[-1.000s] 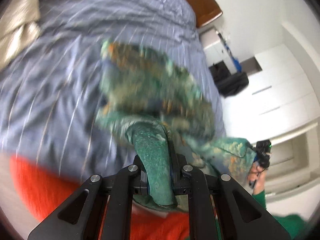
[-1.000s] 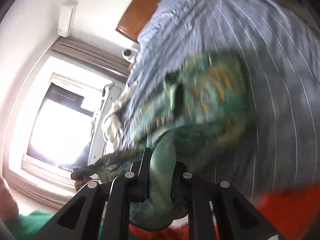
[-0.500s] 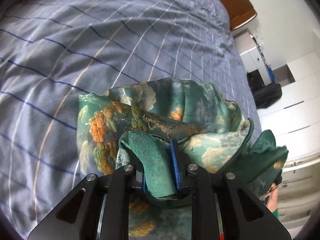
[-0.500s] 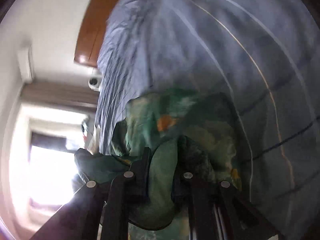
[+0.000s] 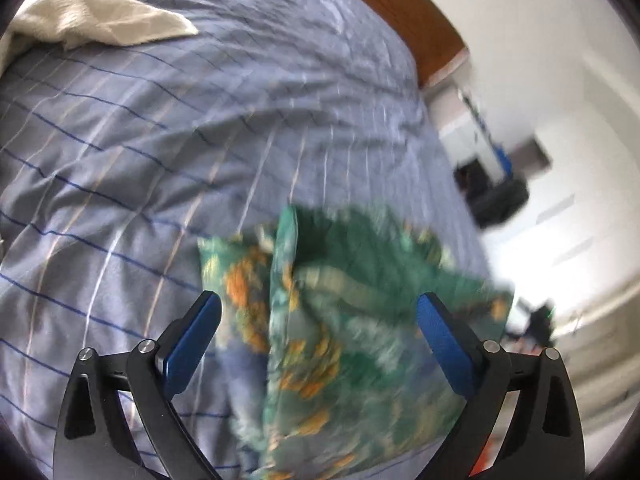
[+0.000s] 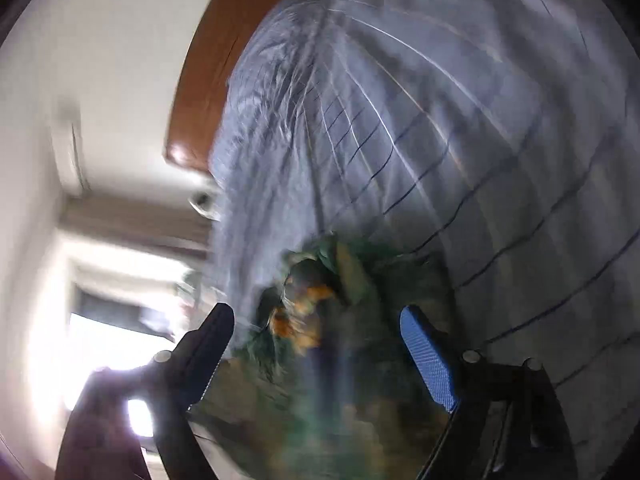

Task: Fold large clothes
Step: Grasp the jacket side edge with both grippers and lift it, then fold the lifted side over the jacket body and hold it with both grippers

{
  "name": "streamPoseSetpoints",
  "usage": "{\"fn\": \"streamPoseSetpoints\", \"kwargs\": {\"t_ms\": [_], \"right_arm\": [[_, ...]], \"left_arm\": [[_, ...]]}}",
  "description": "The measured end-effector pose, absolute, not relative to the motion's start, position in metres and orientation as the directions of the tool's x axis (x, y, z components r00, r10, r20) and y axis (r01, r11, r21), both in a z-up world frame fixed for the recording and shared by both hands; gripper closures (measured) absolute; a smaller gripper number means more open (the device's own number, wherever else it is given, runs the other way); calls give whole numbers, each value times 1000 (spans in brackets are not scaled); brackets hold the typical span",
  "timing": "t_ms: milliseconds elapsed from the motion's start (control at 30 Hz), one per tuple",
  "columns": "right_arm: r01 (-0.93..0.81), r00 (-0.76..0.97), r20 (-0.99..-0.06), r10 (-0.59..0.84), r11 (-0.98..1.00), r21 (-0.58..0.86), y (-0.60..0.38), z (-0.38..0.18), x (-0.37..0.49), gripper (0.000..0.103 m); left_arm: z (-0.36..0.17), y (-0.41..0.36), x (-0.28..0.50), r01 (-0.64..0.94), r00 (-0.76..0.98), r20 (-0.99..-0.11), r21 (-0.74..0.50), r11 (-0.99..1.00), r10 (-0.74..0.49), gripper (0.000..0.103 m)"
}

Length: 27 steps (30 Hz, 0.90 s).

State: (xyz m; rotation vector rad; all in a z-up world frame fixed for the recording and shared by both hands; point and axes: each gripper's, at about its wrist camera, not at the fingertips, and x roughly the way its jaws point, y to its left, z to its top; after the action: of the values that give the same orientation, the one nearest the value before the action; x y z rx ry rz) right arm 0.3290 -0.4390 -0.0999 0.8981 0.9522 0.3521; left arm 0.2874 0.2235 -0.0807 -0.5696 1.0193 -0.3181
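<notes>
A green garment with orange and cream print (image 5: 340, 320) lies bunched on the blue striped bedcover (image 5: 160, 140). My left gripper (image 5: 320, 308) stands over it, its jaws opening wide; the cloth lies loose between the blue pads, which do not press on it. In the right wrist view the same garment (image 6: 344, 320) is blurred and dim. My right gripper (image 6: 316, 320) is above it, jaws opening, with the cloth below and between the fingers but not pinched.
A cream cloth (image 5: 92, 20) lies at the bed's far left corner. The wooden headboard (image 5: 400, 8) runs along the far edge. White cabinets and a dark bag (image 5: 496, 196) stand right of the bed. A bright window (image 6: 120, 320) glares in the right wrist view.
Both grippers were shut on folds of the green garment and carried it down onto the bedcover. Both jaws have since sprung wide and the cloth has dropped free.
</notes>
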Motion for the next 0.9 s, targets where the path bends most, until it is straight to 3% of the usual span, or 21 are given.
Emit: {"fn": "streamPoseSetpoints", "kwargs": {"t_ms": [233,267,300,333,367,433,567,700,800,900], "right_arm": [[-111,472,-764,440,889,444,-360,-102,340,16],[-111,467,-774,428,897,429,-355,-108,343,22],[-116,455,-792,406,909,400,-348,-111,347,51],[-120,445,-824,350,935,332,-338,-114,352,69],[-120,443,-841,312,950,289,-331,-113,354,88],[-124,468,-844,261,965,229,-328,-100,351,92],[-133,629,-762,153,987,88,-324,-43,342,93],[-94,707,-701,93,995,38,-328,-17,353,93],[-53,671,-740,53,998,23,-332,-45,370,93],[-22,594,-803,49,999,44,-335,-103,382,93]], "left_arm": [[-111,151,313,52,473,-814,-358,932,-339,9],[-113,145,319,46,469,-826,-332,942,-314,20],[-119,137,327,26,449,-850,-295,955,-275,31],[-122,133,332,-3,433,-873,-251,968,-225,68],[-124,132,336,-36,424,-889,-206,978,-172,83],[-113,140,341,-94,446,-878,-237,967,-172,91],[-71,157,338,-143,589,-802,-223,964,-98,94],[-69,157,345,-180,642,-767,-150,972,1,94],[-107,144,348,-189,621,-776,-15,982,108,93],[-150,142,342,-198,603,-788,4,980,125,91]]}}
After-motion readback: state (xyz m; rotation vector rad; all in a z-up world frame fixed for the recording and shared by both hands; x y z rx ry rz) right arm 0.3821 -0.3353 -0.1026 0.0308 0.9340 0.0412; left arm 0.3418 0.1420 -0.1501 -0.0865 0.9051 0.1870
